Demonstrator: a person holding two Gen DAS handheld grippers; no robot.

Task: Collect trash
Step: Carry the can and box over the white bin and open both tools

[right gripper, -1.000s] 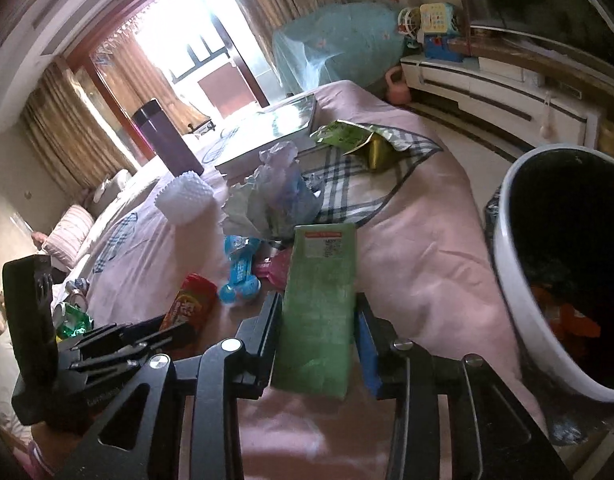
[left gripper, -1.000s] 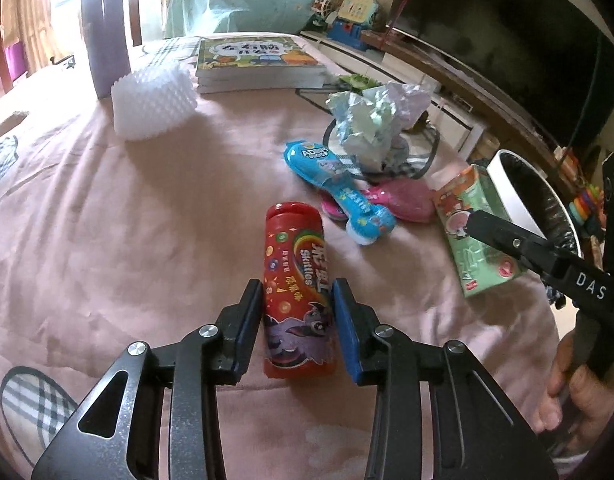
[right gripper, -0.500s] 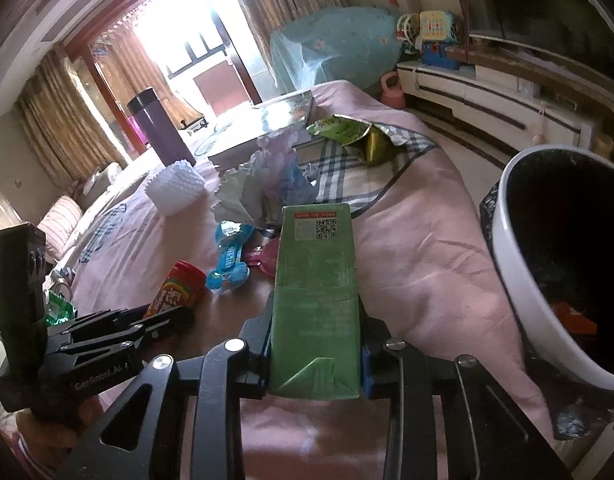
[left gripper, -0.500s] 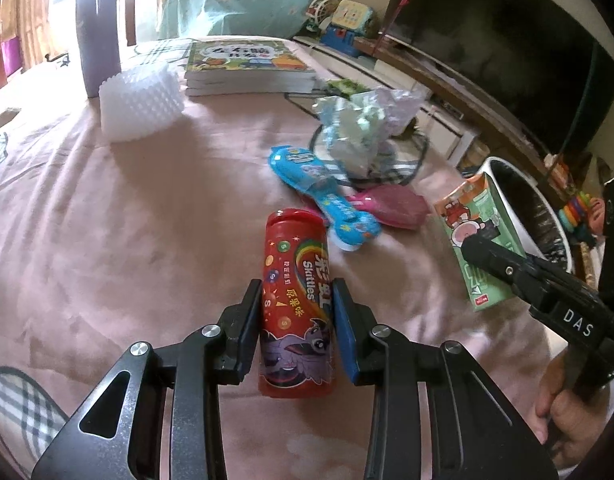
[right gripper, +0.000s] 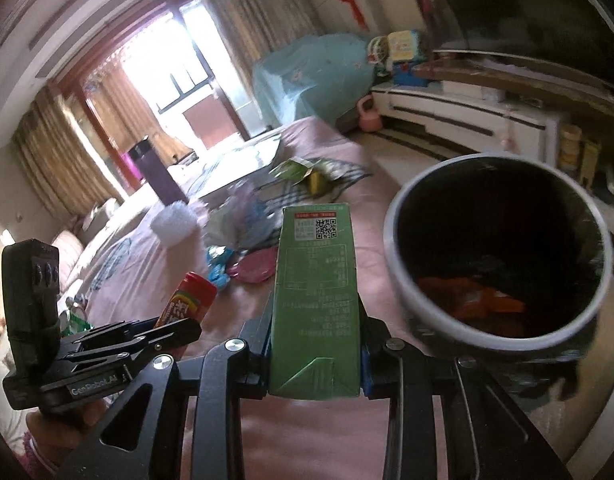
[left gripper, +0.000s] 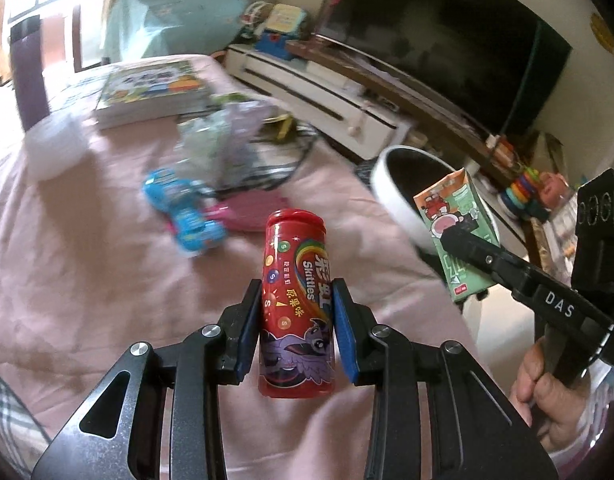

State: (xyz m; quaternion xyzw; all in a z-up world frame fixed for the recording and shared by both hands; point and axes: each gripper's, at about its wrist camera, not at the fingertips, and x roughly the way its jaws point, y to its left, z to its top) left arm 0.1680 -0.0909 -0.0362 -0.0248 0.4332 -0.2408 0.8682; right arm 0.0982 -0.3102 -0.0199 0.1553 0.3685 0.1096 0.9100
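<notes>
Room: a lived-in room with a dark television [left gripper: 447, 40] on a low white cabinet [right gripper: 459, 116], curtains and a bright window at the far end.
Surface: a pink cloth [left gripper: 87, 280] covers the table; on it lie a stack of books [left gripper: 151, 92], a purple flask [right gripper: 155, 172], a white foam net [right gripper: 175, 224], crumpled wrapping [left gripper: 223, 140], a blue packet [left gripper: 183, 208] and a pink one [left gripper: 255, 212].
Bin: the white-rimmed trash bin [right gripper: 399, 280] stands just off the table edge, dark inside, with orange scraps at the bottom.
Step in hand: carrying, judged; two items are lifted clear of the cloth and face the bin.
Right gripper [right gripper: 315, 344]: pinching a green carton [right gripper: 315, 280] by its lower half, the carton just beside the bin rim.
Left gripper [left gripper: 297, 320]: pinching a red Skittles tube [left gripper: 297, 304] upright at mid-body, further from the bin.
Next move: likely bring the carton over the bin mouth before parting the jaws, then the tube; the carton's length calls for clearing the rim.
</notes>
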